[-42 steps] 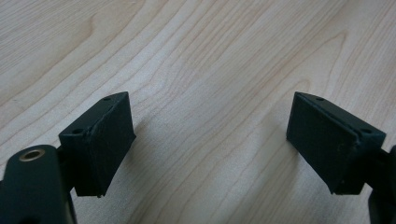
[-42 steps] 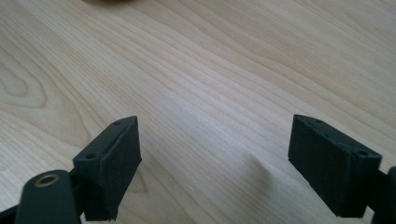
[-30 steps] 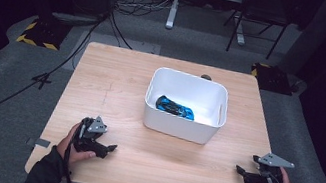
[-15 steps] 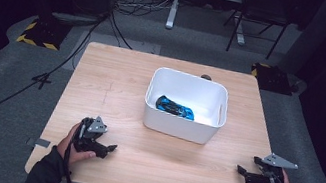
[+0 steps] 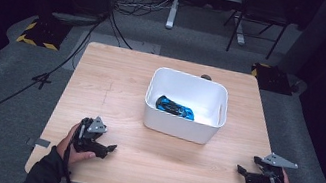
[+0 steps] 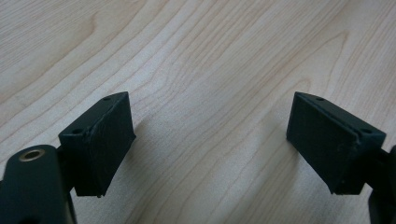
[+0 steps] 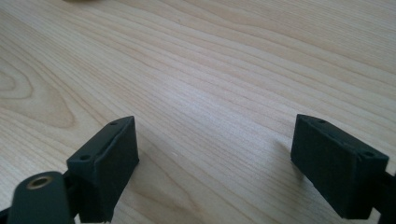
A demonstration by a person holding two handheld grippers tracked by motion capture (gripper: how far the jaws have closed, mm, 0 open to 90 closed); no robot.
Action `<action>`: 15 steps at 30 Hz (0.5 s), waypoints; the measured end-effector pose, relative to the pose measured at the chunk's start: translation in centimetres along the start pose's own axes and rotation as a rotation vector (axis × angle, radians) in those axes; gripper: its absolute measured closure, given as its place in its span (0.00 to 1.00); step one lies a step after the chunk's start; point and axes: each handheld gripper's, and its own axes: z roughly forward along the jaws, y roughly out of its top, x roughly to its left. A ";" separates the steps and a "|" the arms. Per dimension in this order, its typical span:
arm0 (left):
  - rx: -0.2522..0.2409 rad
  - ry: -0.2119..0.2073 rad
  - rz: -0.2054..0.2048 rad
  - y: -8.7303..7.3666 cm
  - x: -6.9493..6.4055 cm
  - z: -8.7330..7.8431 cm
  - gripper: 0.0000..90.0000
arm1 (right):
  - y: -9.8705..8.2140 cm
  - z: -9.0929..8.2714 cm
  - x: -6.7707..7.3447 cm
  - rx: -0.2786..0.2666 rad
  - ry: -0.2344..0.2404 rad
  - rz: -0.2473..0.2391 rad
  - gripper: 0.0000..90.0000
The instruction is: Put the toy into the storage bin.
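Observation:
A white bin (image 5: 180, 126) stands on the wooden table (image 5: 111, 87), right of its middle, with a blue toy car (image 5: 176, 108) lying inside. My left gripper (image 5: 109, 149) rests near the table's front left, held in a hand, its jaws pointing right. In the left gripper view the left gripper (image 6: 210, 135) is open over bare wood. My right gripper (image 5: 241, 170) sits by the front right corner and points left. The right gripper view has the right gripper (image 7: 215, 154) open too, with nothing between its pads.
A small dark object (image 5: 206, 77) lies at the table's far edge behind the bin. Cables (image 5: 69, 62) run over the grey floor at the left. A white stand (image 5: 173, 2) and a chair (image 5: 260, 17) are beyond the table.

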 end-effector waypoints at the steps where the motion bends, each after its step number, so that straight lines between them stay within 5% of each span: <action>1: 0.000 0.000 0.003 0.0 0.0 0.0 0.17 | 0.0 0.0 0.0 0.000 0.000 0.000 0.17; 15: -0.003 -0.001 -0.003 0.0 0.0 0.1 0.17 | 0.0 0.0 0.0 0.000 0.000 -0.001 0.17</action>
